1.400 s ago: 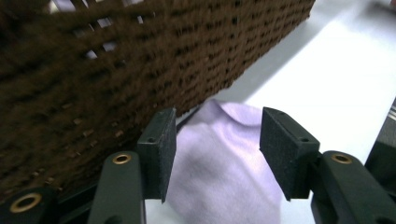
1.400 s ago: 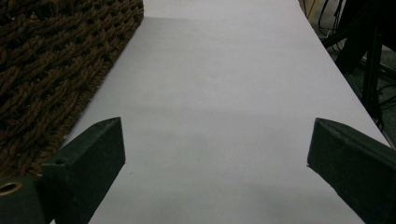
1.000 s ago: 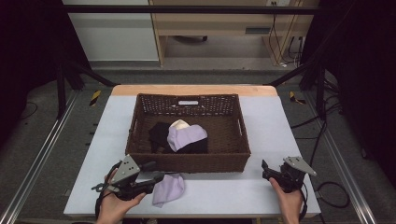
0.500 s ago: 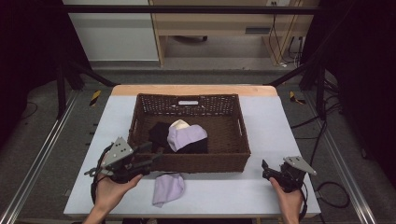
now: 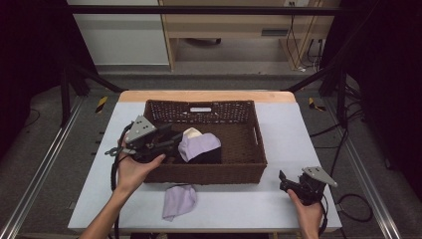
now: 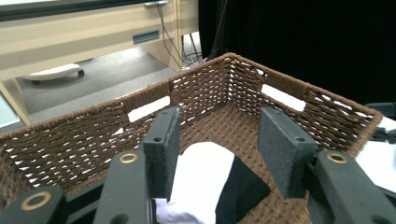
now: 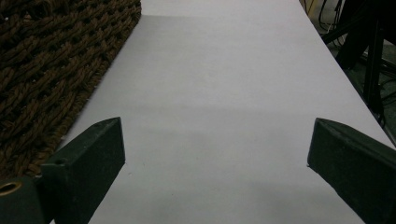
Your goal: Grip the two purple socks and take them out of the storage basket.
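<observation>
A brown wicker basket [image 5: 204, 172] stands mid-table and holds a lavender cloth [image 5: 199, 145], a white cloth [image 5: 191, 133] and a black cloth [image 5: 209, 157]. Another lavender cloth [image 5: 179, 200] lies crumpled on the table in front of the basket. My left gripper [image 5: 171, 142] hovers over the basket's left side, open, with nothing between its jaws. In the left gripper view the left gripper [image 6: 224, 149] points into the basket [image 6: 210, 88] above the white cloth [image 6: 201, 177] and black cloth [image 6: 240, 186]. My right gripper [image 5: 284, 181] rests open near the table's front right corner.
In the right gripper view the right gripper [image 7: 217, 172] looks along bare white table [image 7: 219, 70], with the basket's wall [image 7: 42, 60] at the left. Metal rails run along both sides of the table. A wooden cabinet stands beyond the far edge.
My left gripper has lifted from the table beside the loose lavender cloth and moved up and back over the basket's left rim. The cloth stays on the table. The right gripper has not moved.
</observation>
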### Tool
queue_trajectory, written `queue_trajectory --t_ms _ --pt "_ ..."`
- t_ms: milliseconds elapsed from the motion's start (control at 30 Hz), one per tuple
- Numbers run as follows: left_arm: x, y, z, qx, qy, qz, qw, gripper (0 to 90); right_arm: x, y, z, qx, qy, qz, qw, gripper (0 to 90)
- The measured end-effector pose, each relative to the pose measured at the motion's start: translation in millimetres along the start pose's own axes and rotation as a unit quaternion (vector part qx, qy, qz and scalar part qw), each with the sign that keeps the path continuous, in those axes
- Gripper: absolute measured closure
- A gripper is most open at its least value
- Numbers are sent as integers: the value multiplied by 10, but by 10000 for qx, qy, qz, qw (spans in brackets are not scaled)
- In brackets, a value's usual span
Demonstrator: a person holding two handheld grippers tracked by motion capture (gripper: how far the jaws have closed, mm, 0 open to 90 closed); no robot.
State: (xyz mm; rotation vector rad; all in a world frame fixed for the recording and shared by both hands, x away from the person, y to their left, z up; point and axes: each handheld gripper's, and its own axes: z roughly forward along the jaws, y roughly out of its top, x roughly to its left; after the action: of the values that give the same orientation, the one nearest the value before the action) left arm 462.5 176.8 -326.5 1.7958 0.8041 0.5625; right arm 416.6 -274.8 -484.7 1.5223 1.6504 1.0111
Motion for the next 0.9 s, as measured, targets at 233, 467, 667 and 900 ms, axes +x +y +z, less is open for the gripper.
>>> queue_trajectory --t_ms 233,467,667,900 --pt "113 58 280 123 241 -74 9996 505 -2 0 4 6 14 1 10000 45" --pt "239 29 575 300 437 -159 9985 527 -3 0 6 0 9 -21 10000 46" --pt "312 -68 774 548 554 -167 9968 532 -4 0 7 8 17 -13 10000 46" --pt "368 -280 1002 1045 653 -139 9923 531 -4 1 5 20 32 3 10000 46"
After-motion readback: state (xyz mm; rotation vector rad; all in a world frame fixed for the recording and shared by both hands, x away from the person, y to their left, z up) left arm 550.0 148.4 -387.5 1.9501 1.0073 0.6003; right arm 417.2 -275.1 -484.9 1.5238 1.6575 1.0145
